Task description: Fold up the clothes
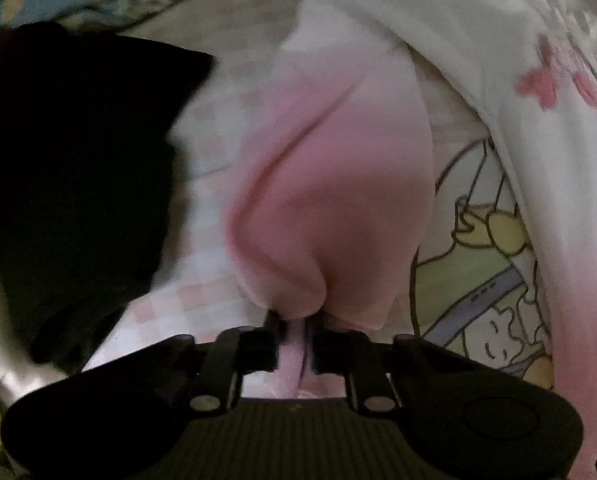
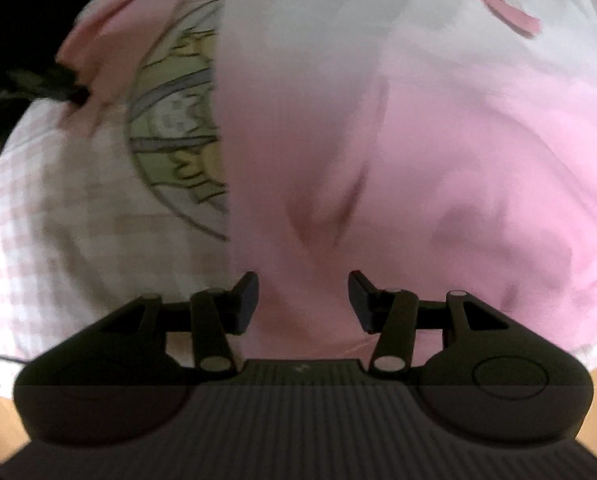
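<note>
I've got the pink-and-white garment (image 1: pixel 330 184) filling the middle of the left wrist view, soft thin cloth that fades from white at the top to a deep pink lower down, bunched into a rounded fold with a long crease down its left side. My left gripper (image 1: pixel 294 334) at the bottom centre has its black fingers pressed together on a narrow pleat of that pink cloth, which runs down between them as a thin strip. In the right wrist view the same garment (image 2: pixel 398 152) spreads across the centre and right, smooth with shallow wrinkles and a darker pink printed shape at the upper right. My right gripper (image 2: pixel 303 300) sits low in the frame, its fingers spread apart, pink cloth lying under the gap and neither pad pressing on it as far as I can see. Underneath is a pale pink checked sheet (image 2: pixel 50 216) with a cartoon print (image 1: pixel 482 280) in green and yellow, outlined in dark lines. At the left of the left view lies a black garment (image 1: pixel 74 184), matte and shapeless.
</note>
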Motion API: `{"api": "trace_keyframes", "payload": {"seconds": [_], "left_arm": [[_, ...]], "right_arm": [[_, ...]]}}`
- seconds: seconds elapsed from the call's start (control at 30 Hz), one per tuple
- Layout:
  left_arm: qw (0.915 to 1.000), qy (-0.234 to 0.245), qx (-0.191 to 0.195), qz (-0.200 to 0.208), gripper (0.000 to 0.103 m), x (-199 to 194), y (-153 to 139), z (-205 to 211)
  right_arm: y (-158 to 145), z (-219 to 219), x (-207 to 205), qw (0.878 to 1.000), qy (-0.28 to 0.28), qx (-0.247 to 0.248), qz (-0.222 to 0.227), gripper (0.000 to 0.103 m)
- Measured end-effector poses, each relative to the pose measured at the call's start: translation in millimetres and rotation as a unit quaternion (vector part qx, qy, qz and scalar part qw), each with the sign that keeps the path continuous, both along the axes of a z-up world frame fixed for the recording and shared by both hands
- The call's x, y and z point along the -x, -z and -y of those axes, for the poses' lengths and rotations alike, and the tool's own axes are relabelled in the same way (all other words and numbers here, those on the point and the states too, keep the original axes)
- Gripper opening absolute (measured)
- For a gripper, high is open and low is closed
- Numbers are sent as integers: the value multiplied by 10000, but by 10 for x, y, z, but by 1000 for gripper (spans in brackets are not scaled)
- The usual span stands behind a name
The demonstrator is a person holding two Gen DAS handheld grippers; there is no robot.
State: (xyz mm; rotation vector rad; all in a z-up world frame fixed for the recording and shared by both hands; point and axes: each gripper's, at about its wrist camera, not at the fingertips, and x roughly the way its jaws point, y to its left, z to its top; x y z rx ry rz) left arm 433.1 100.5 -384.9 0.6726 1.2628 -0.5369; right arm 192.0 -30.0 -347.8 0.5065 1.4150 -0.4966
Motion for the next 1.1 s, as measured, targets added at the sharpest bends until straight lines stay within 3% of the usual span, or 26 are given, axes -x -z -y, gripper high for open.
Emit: {"api": "trace_keyframes", "payload": {"seconds": [0.13, 0.27, 0.37, 0.53, 0.67, 0.83, 0.93, 1.0, 1.1], "left_arm": [[9915, -397, -180, 1223, 10, -114, -513, -190], [9717, -529, -393, 2270, 10, -314, -1085, -304], [9523, -649, -511, 2938, 10, -465, -1492, -258], [9192, -758, -104, 3864, 11, -453, -2261, 40], [9008, -179, 482, 4312, 11, -122, -2712, 514], [8841, 1240, 1345, 4299, 11, 731, -2893, 1367], [8660, 2220, 1753, 4123, 11, 1466, -2804, 1829], [8587, 2880, 1919, 3779, 13, 1977, -2649, 2103], [8577, 3814, 1906, 2874, 21, 2742, -2274, 2443]], "right_arm": [[-93, 108, 38, 9997, 103, 173, 123, 51], [-137, 174, 126, 9994, 180, 235, 197, 51], [-195, 206, 235, 9989, 317, 211, 278, 51], [-305, 238, 400, 9978, 449, 180, 447, 51], [-382, 331, 579, 9962, 641, 194, 560, 51], [-435, 513, 867, 9920, 1064, 221, 645, 51], [-439, 620, 1088, 9896, 1265, 309, 609, 51], [-410, 702, 1274, 9876, 1433, 329, 546, 51], [-353, 830, 1568, 9840, 1697, 333, 432, 51]]}}
